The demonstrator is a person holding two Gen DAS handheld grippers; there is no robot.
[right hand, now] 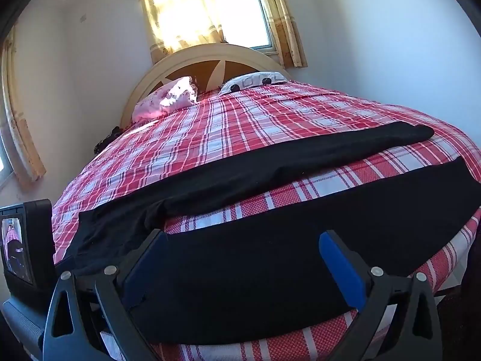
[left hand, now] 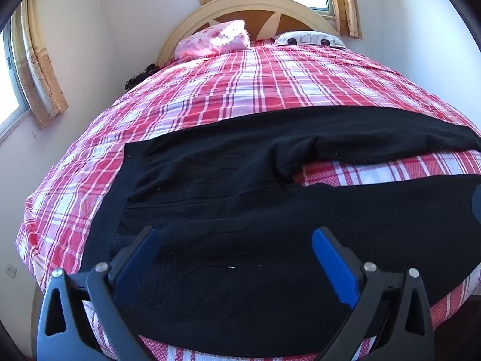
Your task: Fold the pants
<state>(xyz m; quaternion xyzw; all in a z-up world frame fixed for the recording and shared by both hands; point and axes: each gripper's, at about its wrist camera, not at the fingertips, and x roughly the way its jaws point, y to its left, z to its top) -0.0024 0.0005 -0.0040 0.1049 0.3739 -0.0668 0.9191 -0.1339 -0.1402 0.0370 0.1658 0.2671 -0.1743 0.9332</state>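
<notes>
Black pants (left hand: 228, 198) lie flat across the near end of a bed, waist to the left and both legs running right, with a strip of bedspread showing between the legs. My left gripper (left hand: 234, 234) hovers over the waist and seat area, jaws wide open with nothing between its blue pads (left hand: 333, 267). In the right wrist view the same pants (right hand: 270, 234) spread out, the far leg (right hand: 345, 144) reaching to the right. Over the near leg my right gripper (right hand: 240, 237) stands open and holds nothing.
The bed carries a red and white plaid cover (left hand: 240, 84), with a pink pillow (left hand: 216, 39) and a patterned pillow (left hand: 309, 37) by the cream headboard (left hand: 252, 3). Curtained windows sit behind and at the left. The left gripper's body with its small screen (right hand: 18, 249) shows at the right view's left edge.
</notes>
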